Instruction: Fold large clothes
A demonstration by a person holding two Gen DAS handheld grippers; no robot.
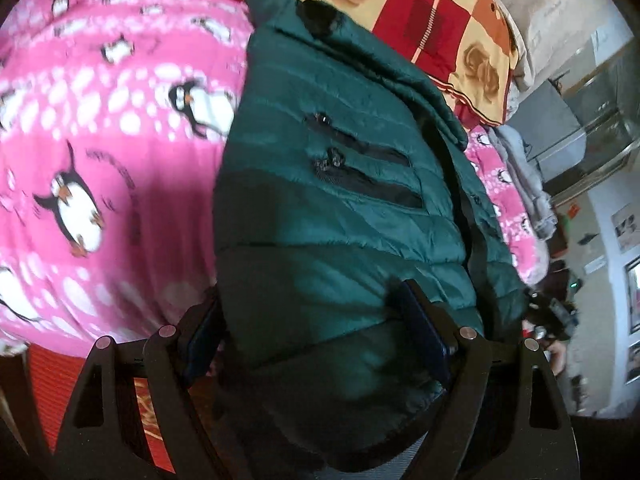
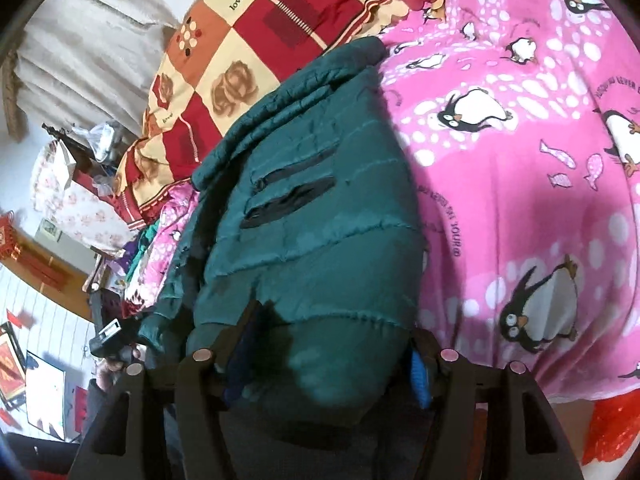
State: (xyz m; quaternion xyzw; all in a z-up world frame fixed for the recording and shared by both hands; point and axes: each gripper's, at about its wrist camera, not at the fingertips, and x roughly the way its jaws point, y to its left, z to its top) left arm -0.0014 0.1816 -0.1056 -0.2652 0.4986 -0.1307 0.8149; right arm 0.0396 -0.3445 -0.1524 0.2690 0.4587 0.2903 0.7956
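Penguin blanket (image 1: 100, 152) under green jacket (image 1: 320, 184)

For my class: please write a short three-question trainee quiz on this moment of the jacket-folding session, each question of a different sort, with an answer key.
1. True or false: the green puffer jacket lies on a pink penguin-print blanket.
2. Multiple choice: what sits between the fingers of the left gripper? A) a pillow B) jacket fabric C) nothing
3. Fill in: the right gripper holds the jacket's near ____.

Key: 1 true. 2 B. 3 edge. Both grippers have bulky jacket fabric between their fingers; the checked rose-print quilt lies beyond the jacket.
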